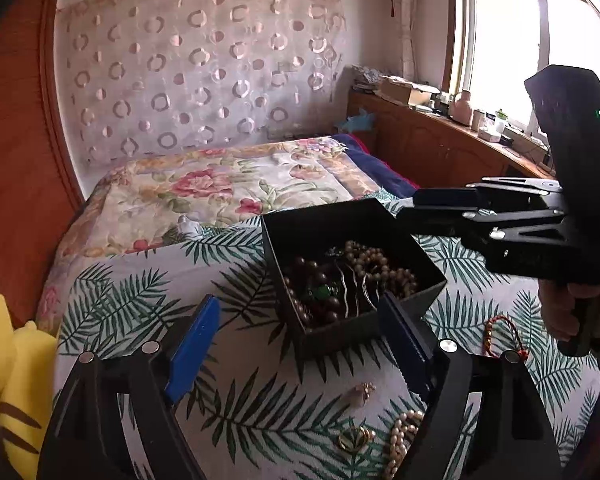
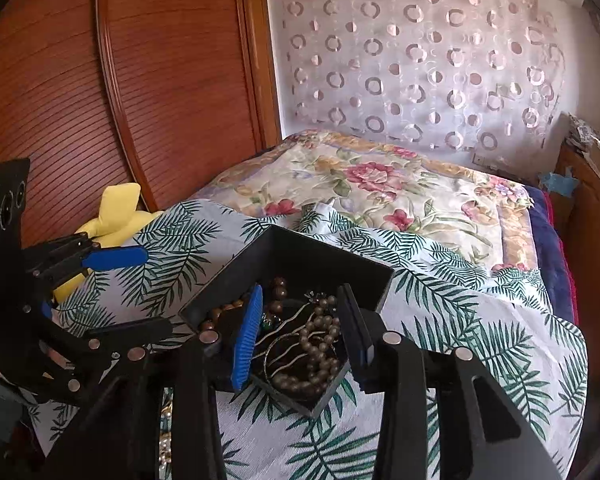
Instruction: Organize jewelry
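A black open box sits on a palm-leaf cloth and holds brown bead strings, pale bead strings and wavy metal hairpins. It also shows in the right wrist view. My left gripper is open and empty, just in front of the box. My right gripper is open and empty, hovering over the near part of the box. On the cloth near the left gripper lie a pearl string, a gold round brooch, a small pendant and a red cord bracelet.
The palm-leaf cloth covers a surface next to a bed with a floral quilt. A yellow plush toy lies at the left. A wooden wardrobe stands behind. A cluttered wooden cabinet runs under the window.
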A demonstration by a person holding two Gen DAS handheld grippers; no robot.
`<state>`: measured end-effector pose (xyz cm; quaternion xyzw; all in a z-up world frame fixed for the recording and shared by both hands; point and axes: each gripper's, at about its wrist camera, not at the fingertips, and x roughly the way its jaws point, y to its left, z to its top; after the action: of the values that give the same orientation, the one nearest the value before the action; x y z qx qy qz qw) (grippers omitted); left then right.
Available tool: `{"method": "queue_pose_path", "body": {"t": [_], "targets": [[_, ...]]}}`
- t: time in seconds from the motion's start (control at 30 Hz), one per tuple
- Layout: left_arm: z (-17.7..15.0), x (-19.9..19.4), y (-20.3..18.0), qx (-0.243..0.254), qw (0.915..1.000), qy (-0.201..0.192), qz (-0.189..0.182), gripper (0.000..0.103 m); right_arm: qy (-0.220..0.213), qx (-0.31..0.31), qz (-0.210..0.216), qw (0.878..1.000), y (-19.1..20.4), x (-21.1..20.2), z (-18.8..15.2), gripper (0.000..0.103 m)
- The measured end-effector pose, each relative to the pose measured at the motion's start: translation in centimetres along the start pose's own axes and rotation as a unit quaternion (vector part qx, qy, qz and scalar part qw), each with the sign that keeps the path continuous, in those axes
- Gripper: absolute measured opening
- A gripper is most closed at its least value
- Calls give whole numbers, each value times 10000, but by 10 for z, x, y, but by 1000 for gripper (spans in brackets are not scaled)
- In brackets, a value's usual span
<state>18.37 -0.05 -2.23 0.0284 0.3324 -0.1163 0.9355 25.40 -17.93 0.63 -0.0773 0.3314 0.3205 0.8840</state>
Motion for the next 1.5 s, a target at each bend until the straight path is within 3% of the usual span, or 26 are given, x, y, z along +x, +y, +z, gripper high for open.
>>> {"method": "queue_pose_path", "body": {"t": [0.27,0.73,1.03,1.43,1.5], "targets": [[-20,-17,-7,-50,10000,-22,23,92,-102,101,-95,9999,0,-27,-22,42],[-60,-41,-24,-151,9998,113,-66,93,256,380,-412,9981,-14,-67,-106,40],[-78,-46,-28,-154,9995,225,-143,93,686,561,-664,9939,-27,-61,-147,30],[-98,-39,-33,-83,9985,465,-259,93,916,505,-1040,9891,-37,-45,-152,19],[-100,-39,-35,-41,9983,475,-326,86,919,503,-1052,9889,-37,-45,-151,19]]}}
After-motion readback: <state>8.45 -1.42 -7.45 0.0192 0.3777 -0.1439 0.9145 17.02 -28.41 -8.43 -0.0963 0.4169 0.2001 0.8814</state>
